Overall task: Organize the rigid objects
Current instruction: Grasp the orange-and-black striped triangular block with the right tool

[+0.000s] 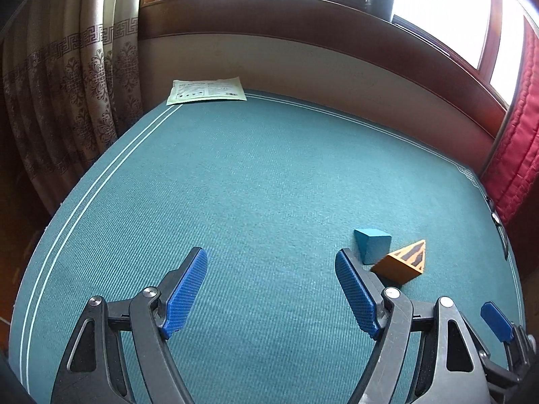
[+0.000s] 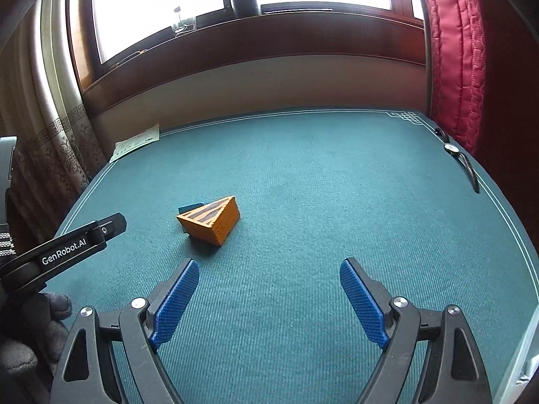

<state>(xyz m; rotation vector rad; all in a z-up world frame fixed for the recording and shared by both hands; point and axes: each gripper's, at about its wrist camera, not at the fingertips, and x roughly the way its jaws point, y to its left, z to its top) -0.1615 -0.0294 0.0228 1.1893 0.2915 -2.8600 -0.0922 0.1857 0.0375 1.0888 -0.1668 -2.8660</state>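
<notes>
My worry is the orange wedge block (image 2: 209, 223) leaning against the blue block (image 1: 372, 245): if I nudge one while closing on the other, both could slide on the green desk (image 1: 252, 175) mat. Both of my tools are open and empty. The left tool (image 1: 271, 298) has the pair just right of its right finger. The right tool (image 2: 269, 303) sees them ahead and to the left, not between its fingers.
</notes>
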